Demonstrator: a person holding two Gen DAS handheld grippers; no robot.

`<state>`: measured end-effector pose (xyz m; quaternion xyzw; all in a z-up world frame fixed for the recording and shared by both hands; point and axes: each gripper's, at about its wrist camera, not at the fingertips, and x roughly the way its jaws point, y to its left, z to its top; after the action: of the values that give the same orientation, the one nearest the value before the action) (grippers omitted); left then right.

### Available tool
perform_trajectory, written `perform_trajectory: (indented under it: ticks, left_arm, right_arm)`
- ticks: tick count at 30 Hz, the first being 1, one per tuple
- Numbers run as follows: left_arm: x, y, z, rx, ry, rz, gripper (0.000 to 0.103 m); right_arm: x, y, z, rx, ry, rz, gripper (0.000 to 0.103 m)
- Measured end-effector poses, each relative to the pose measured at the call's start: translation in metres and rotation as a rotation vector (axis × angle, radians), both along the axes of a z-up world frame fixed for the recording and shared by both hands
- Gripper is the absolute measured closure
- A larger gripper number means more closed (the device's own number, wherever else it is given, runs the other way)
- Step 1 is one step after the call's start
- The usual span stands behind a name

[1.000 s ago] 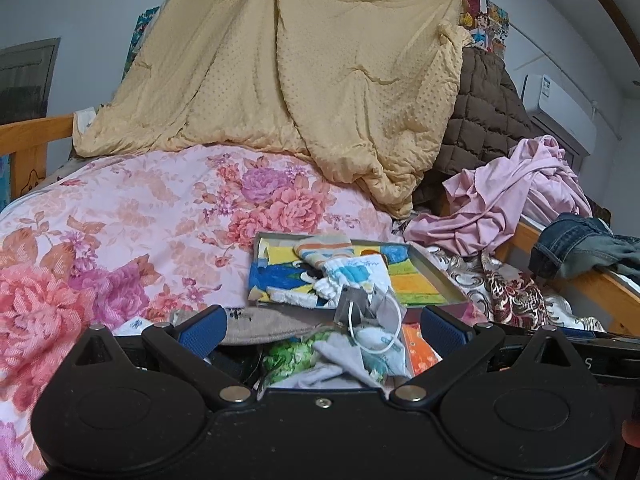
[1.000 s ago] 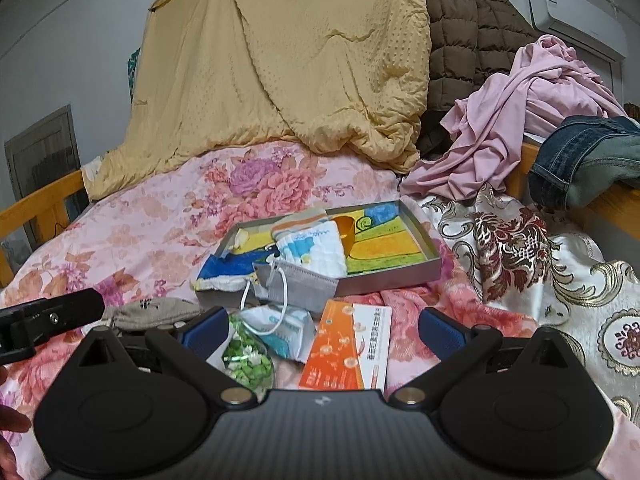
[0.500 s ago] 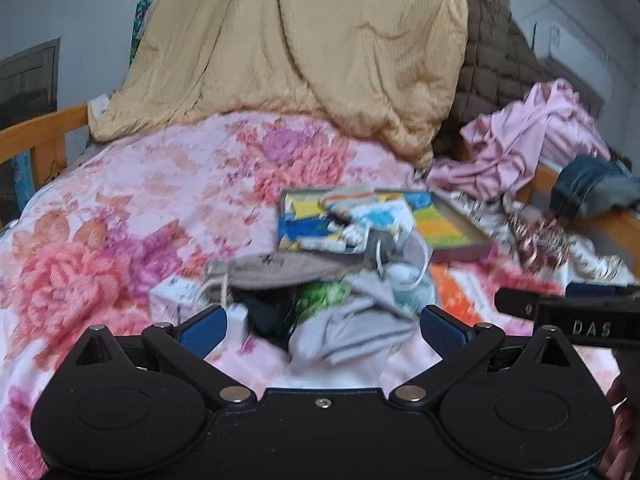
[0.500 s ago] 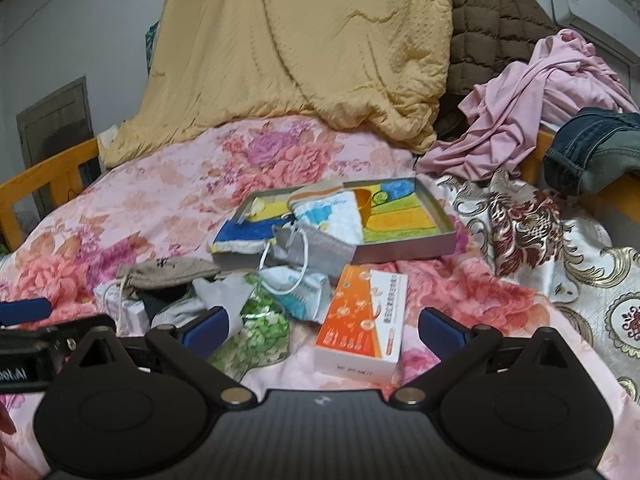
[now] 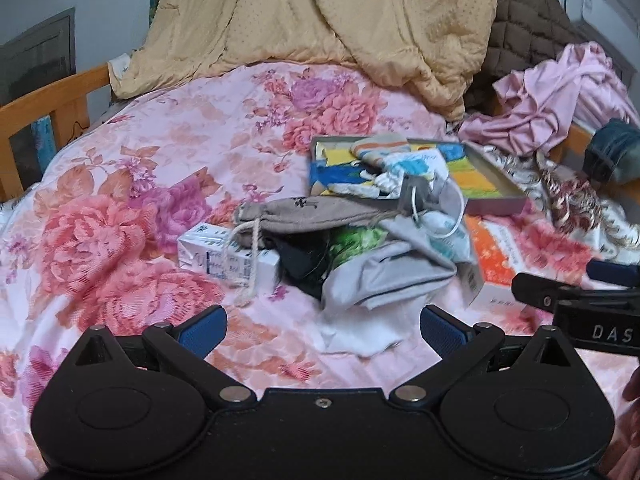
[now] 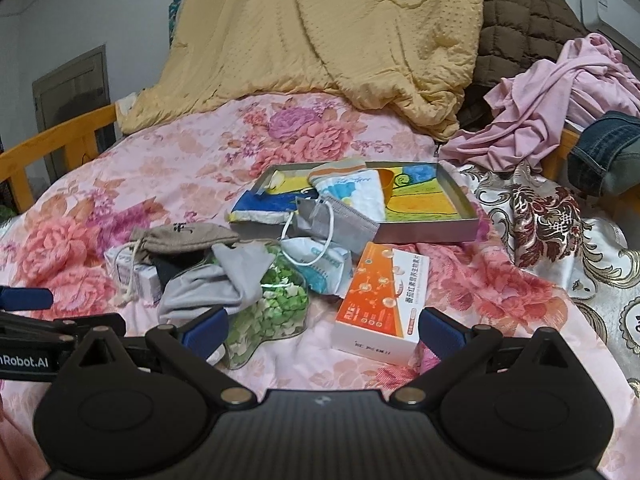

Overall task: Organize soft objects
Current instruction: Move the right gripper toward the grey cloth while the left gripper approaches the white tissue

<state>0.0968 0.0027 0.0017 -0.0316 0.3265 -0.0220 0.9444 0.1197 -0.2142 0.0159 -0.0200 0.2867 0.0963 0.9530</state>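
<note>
Both grippers are held wide apart and empty above a heap of soft things on a flowered bed

The left gripper point(image 5: 322, 326) is poised just short of a crumpled grey cloth point(image 5: 386, 276), which lies at 12 o'clock between its spread fingers, probably as the next thing to be picked. The right gripper point(image 6: 322, 326) is likewise spread, with a bag of green bits point(image 6: 276, 300) at 11 o'clock and an orange box point(image 6: 380, 304) at 1 o'clock. A tan pouch point(image 5: 304, 214) rests on a white carton point(image 5: 226, 256) at 10 o'clock. A grey mask point(image 6: 336, 222) is draped over the edge of a tray point(image 6: 432, 230) at 12 o'clock, judged to be where soft things are gathered
</note>
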Motion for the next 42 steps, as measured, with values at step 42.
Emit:
perform_trajectory:
  ticks: [42]
  left_arm:
    - [0.045,-0.004,-0.027,0.161,0.033,-0.499,0.001]
  right_arm:
    - [0.08,0.025,-0.014,0.009,0.114,0.266,0.0]
